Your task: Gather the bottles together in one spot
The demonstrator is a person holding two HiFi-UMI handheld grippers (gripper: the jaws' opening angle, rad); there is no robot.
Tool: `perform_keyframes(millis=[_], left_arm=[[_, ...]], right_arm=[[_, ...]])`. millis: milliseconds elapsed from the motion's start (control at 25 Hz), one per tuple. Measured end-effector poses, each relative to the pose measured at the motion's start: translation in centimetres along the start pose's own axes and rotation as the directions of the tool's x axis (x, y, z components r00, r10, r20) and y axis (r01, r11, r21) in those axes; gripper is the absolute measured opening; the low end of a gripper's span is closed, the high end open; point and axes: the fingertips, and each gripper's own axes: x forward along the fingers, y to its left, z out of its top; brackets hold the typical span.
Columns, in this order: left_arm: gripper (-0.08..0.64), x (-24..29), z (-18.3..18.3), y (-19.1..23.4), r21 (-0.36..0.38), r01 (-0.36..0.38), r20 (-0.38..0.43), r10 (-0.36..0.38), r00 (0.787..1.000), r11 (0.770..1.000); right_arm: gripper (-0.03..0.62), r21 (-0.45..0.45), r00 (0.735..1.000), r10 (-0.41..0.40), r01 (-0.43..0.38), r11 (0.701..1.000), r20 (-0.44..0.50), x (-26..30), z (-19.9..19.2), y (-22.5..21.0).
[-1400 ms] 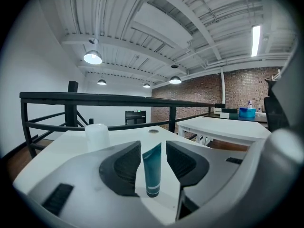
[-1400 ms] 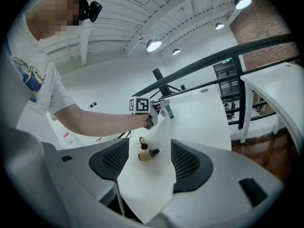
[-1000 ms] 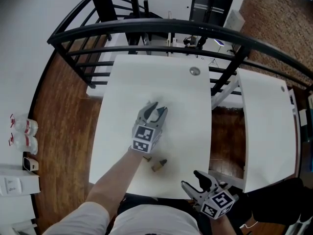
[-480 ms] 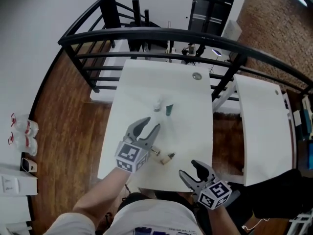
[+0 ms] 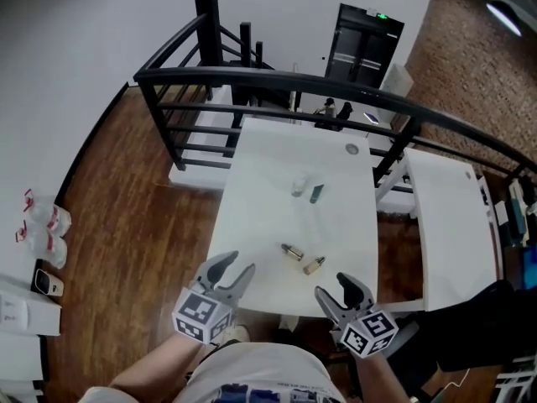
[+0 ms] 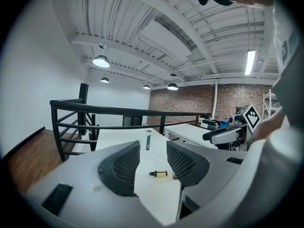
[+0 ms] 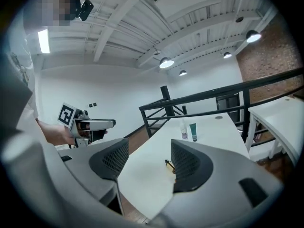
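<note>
On the white table (image 5: 252,225) a white bottle (image 5: 298,187) and a green tube (image 5: 315,194) stand upright side by side near the middle. Two small amber bottles (image 5: 291,251) (image 5: 314,265) lie nearer the front edge. My left gripper (image 5: 233,265) hovers off the front left corner, open and empty; its jaws have just been opening a little. My right gripper (image 5: 334,285) is at the front right edge, open and empty. The left gripper view shows one amber bottle (image 6: 159,174) and the green tube (image 6: 148,141). The right gripper view shows the white bottle (image 7: 184,129), green tube (image 7: 193,132) and an amber bottle (image 7: 169,164).
A black railing (image 5: 277,82) runs round the far side of the table. A second white table (image 5: 453,217) stands to the right. A round grommet (image 5: 351,149) sits at the table's far end. Wooden floor (image 5: 134,200) lies to the left, with plastic water bottles (image 5: 42,229) at the edge.
My left gripper has drawn back from the table's middle to the front left edge, leaving the white bottle and green tube uncovered. The right gripper rose slightly.
</note>
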Motion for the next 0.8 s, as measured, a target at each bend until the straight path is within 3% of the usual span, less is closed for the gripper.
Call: perform_keyframes(millis=[360, 800], left_arm=[[0.152, -9.3, -3.1, -1.0, -0.061, 0.019, -0.051, -0.022, 0.998, 0.998], [0.156, -10.7, -4.9, -2.2, -0.074, 0.054, -0.074, -0.06, 0.995, 0.996]], right_arm=[[0.29, -0.016, 0.996, -0.085, 0.085, 0.996, 0.011, -2.9, -2.2, 6.3], [0.288, -0.033, 0.992, -0.129, 0.129, 0.991, -0.001, -4.6, -4.0, 8.1]])
